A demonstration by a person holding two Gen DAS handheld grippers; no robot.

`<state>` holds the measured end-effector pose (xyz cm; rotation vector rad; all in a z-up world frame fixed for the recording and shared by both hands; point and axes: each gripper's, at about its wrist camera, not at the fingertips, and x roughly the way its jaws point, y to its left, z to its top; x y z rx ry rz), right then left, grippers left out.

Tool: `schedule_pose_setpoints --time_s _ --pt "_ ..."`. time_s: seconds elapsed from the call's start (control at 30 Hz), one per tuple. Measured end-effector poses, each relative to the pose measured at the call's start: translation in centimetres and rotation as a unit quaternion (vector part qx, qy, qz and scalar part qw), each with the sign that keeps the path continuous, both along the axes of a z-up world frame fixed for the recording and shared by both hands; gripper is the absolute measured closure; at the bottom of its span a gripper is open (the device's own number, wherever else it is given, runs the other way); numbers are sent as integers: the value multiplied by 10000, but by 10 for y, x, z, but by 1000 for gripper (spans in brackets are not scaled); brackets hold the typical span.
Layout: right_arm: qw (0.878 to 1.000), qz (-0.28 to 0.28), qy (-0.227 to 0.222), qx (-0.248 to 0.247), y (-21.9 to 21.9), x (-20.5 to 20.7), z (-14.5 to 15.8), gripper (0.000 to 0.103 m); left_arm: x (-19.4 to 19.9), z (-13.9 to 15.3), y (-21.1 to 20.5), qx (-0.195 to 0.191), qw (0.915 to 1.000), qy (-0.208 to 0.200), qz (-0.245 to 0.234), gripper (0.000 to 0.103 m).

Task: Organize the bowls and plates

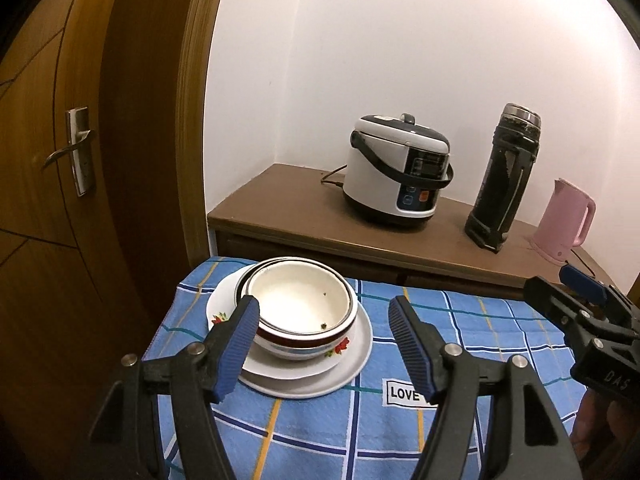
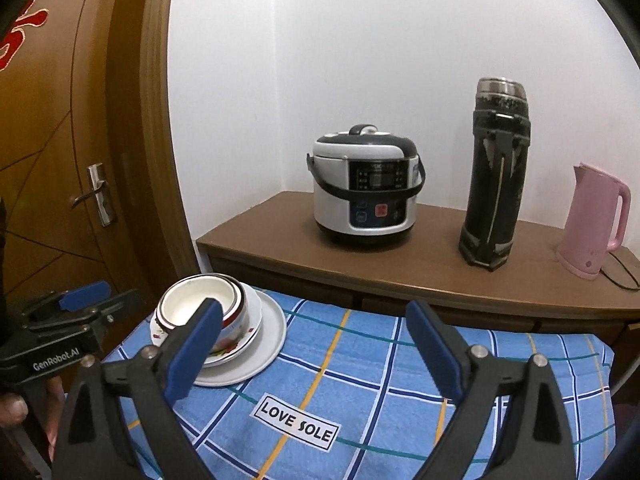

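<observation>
A stack of dishes stands at the far left of the blue checked cloth (image 1: 400, 432). A white bowl with a dark red band and flowers (image 1: 304, 320) sits on top, nested in a second bowl, over a flowered plate and a larger white plate (image 1: 352, 364). The stack also shows in the right wrist view (image 2: 224, 328). My left gripper (image 1: 324, 312) is open and empty just before the stack. My right gripper (image 2: 316, 312) is open and empty above the cloth, right of the stack; it shows at the left wrist view's right edge (image 1: 584, 304).
A brown cabinet (image 2: 400, 272) behind the table carries a white rice cooker (image 2: 366, 188), a tall black thermos (image 2: 496, 172) and a pink kettle (image 2: 594, 220). A wooden door with a handle (image 1: 76, 152) stands at the left. The cloth bears a "LOVE SOLE" label (image 2: 296, 424).
</observation>
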<state>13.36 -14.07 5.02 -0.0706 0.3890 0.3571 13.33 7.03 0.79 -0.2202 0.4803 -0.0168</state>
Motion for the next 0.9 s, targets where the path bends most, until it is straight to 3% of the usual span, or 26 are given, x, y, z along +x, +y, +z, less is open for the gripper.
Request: schedule_pose_setpoints --time_s 0.9 --pt "9999 39 -149 -78 2 -13 3 7 -8 2 -7 185 9997 -30 -124 34"
